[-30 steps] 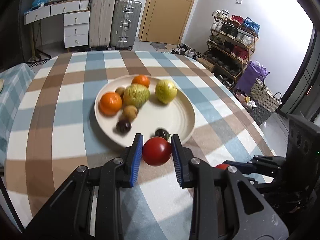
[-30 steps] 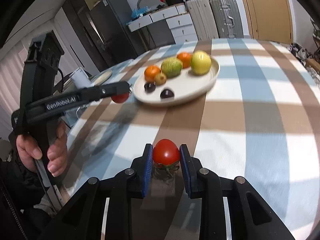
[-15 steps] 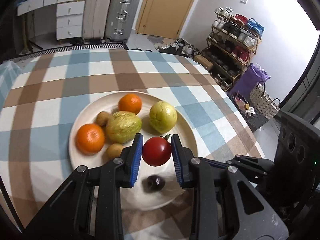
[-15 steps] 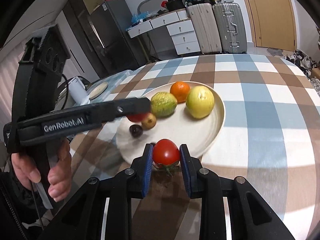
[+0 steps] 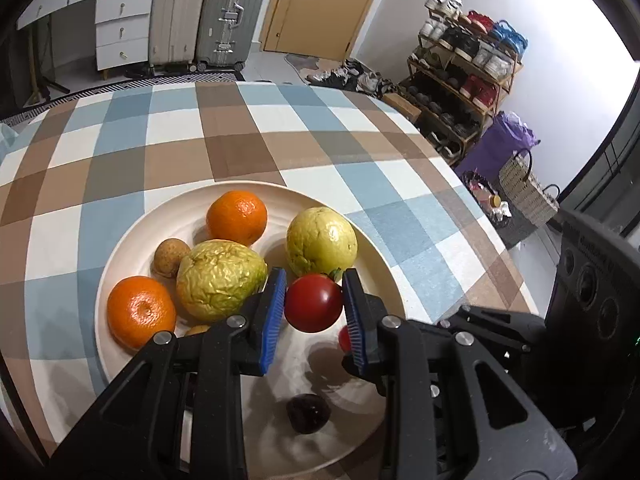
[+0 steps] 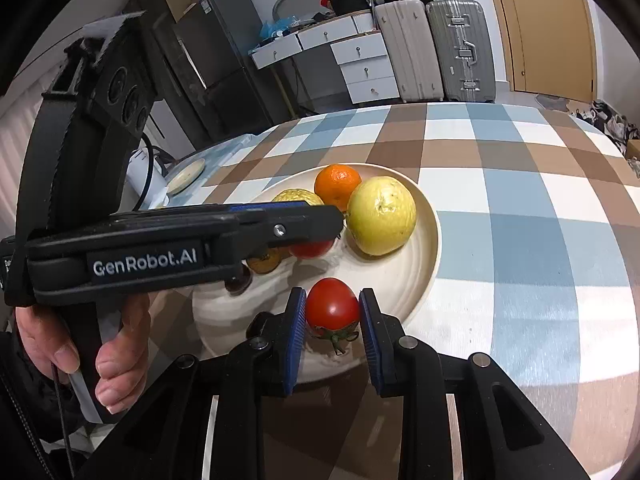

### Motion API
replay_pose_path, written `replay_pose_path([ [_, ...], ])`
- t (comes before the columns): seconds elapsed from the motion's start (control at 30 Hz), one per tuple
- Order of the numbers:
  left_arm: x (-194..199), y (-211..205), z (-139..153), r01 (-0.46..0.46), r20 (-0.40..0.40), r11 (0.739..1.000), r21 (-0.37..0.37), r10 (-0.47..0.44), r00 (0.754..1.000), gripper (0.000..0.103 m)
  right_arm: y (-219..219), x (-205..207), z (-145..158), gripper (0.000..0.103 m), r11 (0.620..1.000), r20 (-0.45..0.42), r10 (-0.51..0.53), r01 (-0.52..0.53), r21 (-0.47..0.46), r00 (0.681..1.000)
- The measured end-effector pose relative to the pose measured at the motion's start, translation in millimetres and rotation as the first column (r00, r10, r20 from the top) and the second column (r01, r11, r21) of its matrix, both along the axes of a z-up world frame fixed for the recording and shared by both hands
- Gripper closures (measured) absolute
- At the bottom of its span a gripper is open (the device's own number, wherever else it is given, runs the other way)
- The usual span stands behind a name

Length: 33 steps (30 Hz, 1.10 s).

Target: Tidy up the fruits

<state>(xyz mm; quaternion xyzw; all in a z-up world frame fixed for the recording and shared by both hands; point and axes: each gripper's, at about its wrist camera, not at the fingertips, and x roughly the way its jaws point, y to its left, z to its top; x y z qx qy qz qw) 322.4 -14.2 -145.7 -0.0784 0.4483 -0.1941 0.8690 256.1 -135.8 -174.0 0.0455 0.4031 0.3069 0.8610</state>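
Over the last second both tomatoes have been carried from above the bare checked cloth to above the plate (image 5: 384, 268), which sits toward the middle of the table (image 5: 248, 120). The transport is therefore judged nearly finished, with only lowering and release left for each fruit.

The left hand-held gripper (image 5: 314, 312) is clenched on a red tomato (image 5: 313, 302), which is pinched between the blue pads. It is held over the plate's centre, just in front of the wrinkled green fruit (image 5: 220, 278) and the smooth yellow-green fruit (image 5: 321, 240). A dark plum-like fruit (image 5: 308, 412) lies on the plate below and nearer the camera.

The right hand-held gripper (image 6: 332, 320) is likewise closed on a second tomato (image 6: 332, 307), whose green stalk points downward. It is held above the near rim of the plate, apart from the other fruit. In the right wrist view the left tool is seen crossing over the plate, so the two tools are close together there.

Two oranges (image 5: 237, 217) and a small brown fruit (image 5: 171, 257) already rest on the far and left parts of the plate. Bare plate surface is visible beneath both tomatoes, so room for setting them down is judged sufficient, though rolling toward the neighbouring fruit is possible.
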Motion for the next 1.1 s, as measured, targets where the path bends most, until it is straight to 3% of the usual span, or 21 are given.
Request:
replay_pose_path([
  [0.17, -0.8, -0.9, 4.8, 0.017, 0.011, 1.000, 0.000, -0.017, 1.000, 0.076, 2.0, 7.3, -0.1, 0.075, 1.000, 0.015, 0.003, -0.003, 0.021, 1.000],
  [0.2, -2.3, -0.5, 7.5, 0.020, 0.017, 1.000, -0.002, -0.020, 1.000, 0.072, 2.3, 7.7, 0.4, 0.073, 1.000, 0.021, -0.006, 0.006, 0.012, 1.000],
  [0.27, -6.9, 0.4, 13.7, 0.017, 0.030, 1.000, 0.003, -0.017, 0.999, 0.058, 1.0, 6.8, 2.9, 0.062, 1.000, 0.034, -0.017, 0.017, 0.009, 0.999],
  [0.3, -9.4, 1.3, 16.4, 0.014, 0.035, 1.000, -0.001, -0.014, 0.999, 0.053, -1.0, 5.4, 4.5, 0.050, 1.000, 0.036, -0.021, 0.020, 0.020, 0.999],
  [0.37, -16.9, 3.3, 23.4, 0.005, 0.051, 1.000, -0.011, -0.005, 0.999, 0.050, -8.7, -0.8, 10.6, 0.039, 0.997, 0.035, -0.018, 0.015, 0.079, 0.999],
  [0.43, -25.7, 4.7, 30.6, 0.000, 0.066, 1.000, -0.010, 0.001, 0.998, 0.045, -18.6, -9.4, 17.2, 0.019, 0.990, 0.043, -0.020, 0.014, 0.138, 0.999],
  [0.57, -46.9, 7.4, 45.6, -0.010, 0.099, 1.000, -0.009, 0.011, 0.995, 0.036, -32.1, -28.9, 29.5, 0.017, 0.989, 0.075, -0.065, 0.055, 0.136, 0.995],
  [0.63, -60.3, 10.0, 55.1, -0.019, 0.121, 1.000, 0.000, 0.019, 0.992, 0.027, -35.5, -37.1, 34.3, 0.010, 0.991, 0.085, -0.093, 0.084, 0.107, 0.992],
  [0.8, -94.4, 23.2, 80.3, -0.059, 0.187, 0.998, 0.007, 0.056, 0.981, 0.022, -46.9, -58.8, 49.5, 0.006, 0.983, 0.095, -0.157, 0.147, 0.112, 0.983],
  [0.97, -130.8, 38.0, 102.2, -0.121, 0.266, 0.992, 0.030, 0.109, 0.958, 0.016, -48.5, -89.6, 73.6, 0.001, 0.976, 0.191, -0.208, 0.190, 0.107, 0.959],
  [1.1, -158.2, 47.9, 114.7, -0.172, 0.322, 0.985, 0.029, 0.153, 0.934, 0.001, -43.9, -112.7, 91.5, 0.000, 0.974, 0.272, -0.225, 0.206, 0.096, 0.935],
])
